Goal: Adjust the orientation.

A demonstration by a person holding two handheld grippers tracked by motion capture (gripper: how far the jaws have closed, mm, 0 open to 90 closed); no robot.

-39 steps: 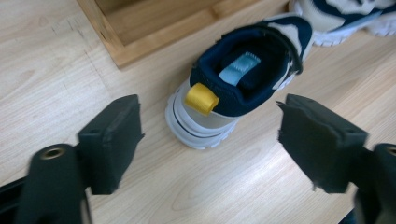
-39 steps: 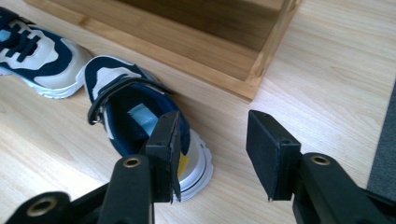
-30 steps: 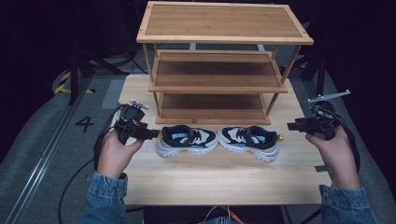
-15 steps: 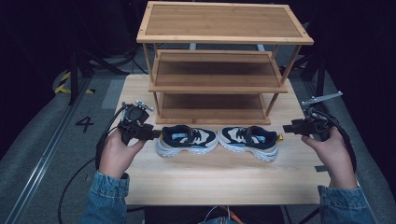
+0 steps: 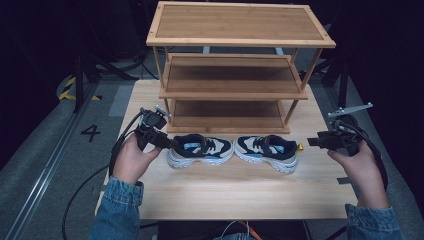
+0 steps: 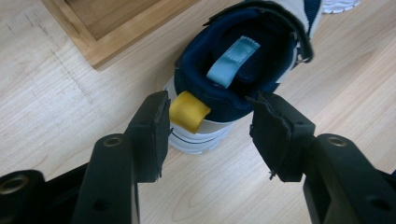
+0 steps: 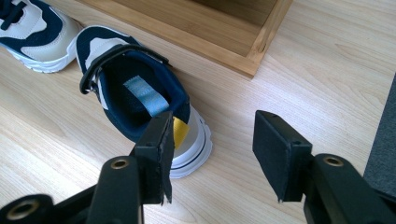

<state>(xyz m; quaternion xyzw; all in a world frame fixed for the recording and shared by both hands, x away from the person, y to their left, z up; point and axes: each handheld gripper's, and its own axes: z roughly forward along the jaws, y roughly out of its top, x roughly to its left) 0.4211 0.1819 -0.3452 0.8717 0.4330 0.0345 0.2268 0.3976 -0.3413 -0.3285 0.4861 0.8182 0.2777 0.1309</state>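
Two navy, beige and white sneakers lie toe to toe on the wooden table, the left shoe (image 5: 200, 149) and the right shoe (image 5: 267, 151), heels pointing outward. My left gripper (image 5: 169, 144) is open at the left shoe's heel (image 6: 219, 100), its jaws straddling the yellow heel tab (image 6: 188, 112) without closing on it. My right gripper (image 5: 314, 142) is open just off the right shoe's heel (image 7: 187, 135), a short gap from its yellow tab (image 7: 180, 130).
A three-tier bamboo shoe rack (image 5: 235, 65) stands right behind the shoes, its lowest shelf (image 5: 227, 114) bare. The rack's base frame (image 7: 252, 51) lies close to both heels. The table's front edge (image 5: 225, 215) is near the person's sleeves.
The left gripper has crept right onto the left shoe's heel. The right gripper has moved left toward the right shoe's heel. The shoes have not shifted.
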